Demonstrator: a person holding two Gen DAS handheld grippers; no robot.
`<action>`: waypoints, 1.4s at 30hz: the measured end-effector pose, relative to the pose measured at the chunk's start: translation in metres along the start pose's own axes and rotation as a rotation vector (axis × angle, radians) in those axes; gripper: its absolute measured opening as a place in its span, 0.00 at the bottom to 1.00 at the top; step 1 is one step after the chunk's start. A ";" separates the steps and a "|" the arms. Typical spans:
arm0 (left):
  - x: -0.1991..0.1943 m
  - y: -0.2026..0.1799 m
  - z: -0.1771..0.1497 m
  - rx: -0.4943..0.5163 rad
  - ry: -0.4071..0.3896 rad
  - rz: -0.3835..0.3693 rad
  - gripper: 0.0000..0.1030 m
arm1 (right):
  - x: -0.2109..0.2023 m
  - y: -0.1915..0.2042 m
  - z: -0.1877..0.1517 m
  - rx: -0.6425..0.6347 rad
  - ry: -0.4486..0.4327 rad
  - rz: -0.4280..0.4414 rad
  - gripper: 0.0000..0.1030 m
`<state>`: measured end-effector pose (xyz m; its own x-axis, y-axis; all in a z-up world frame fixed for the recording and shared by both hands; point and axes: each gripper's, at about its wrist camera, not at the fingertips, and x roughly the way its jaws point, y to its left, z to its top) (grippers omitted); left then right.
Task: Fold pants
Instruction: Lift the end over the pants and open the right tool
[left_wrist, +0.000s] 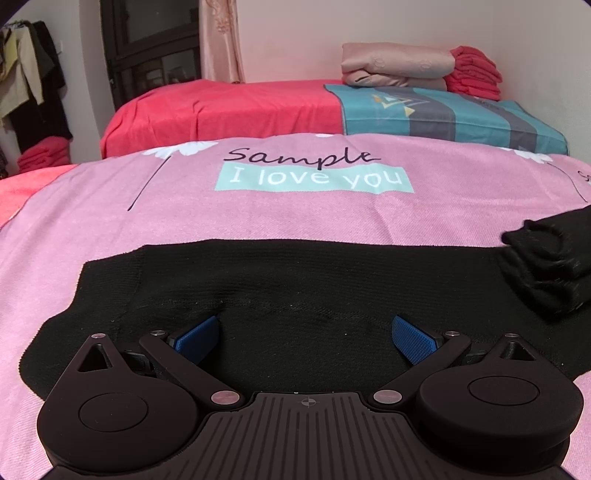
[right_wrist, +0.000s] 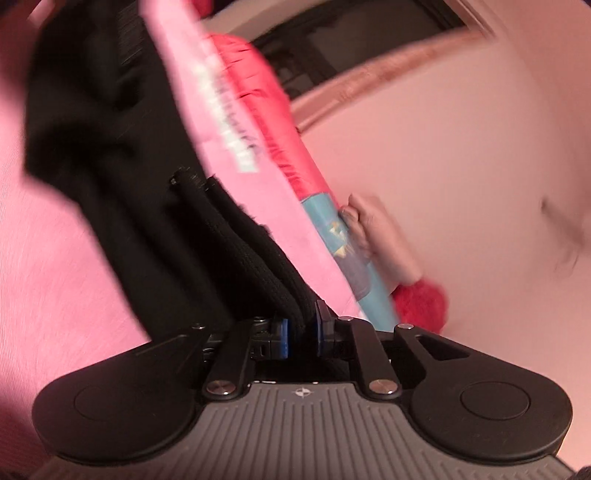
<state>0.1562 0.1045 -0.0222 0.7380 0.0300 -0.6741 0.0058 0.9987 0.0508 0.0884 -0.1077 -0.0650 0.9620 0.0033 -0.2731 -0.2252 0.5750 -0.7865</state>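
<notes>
The black pants (left_wrist: 280, 291) lie spread flat on a pink bed cover (left_wrist: 295, 218) with the words "I love you" on it. One end of the pants is lifted and doubled over at the right edge of the left view. The left gripper (left_wrist: 306, 334) hangs just over the flat cloth, its blue jaws wide apart and holding nothing. Behind the bed is a red blanket (left_wrist: 221, 107), a blue striped sheet (left_wrist: 443, 114), a folded beige quilt (left_wrist: 395, 64) and a stack of red towels (left_wrist: 476, 72) by the pale wall. Only the right view, tipped sideways and blurry, shows the right gripper (right_wrist: 300, 328); its jaws are pinched on a thick fold of the pants (right_wrist: 140, 155).
</notes>
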 end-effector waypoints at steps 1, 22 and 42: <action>0.000 0.000 0.000 -0.001 0.000 0.000 1.00 | -0.001 -0.004 0.000 0.016 -0.005 -0.008 0.15; 0.017 -0.128 0.041 0.066 0.067 -0.133 1.00 | -0.012 0.017 -0.020 -0.139 -0.075 -0.002 0.46; 0.019 -0.127 0.021 0.051 -0.011 -0.143 1.00 | 0.044 -0.092 -0.078 0.293 0.225 -0.142 0.60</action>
<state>0.1837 -0.0227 -0.0265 0.7348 -0.1129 -0.6688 0.1455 0.9893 -0.0071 0.1392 -0.2238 -0.0479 0.9151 -0.2541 -0.3130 -0.0070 0.7661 -0.6427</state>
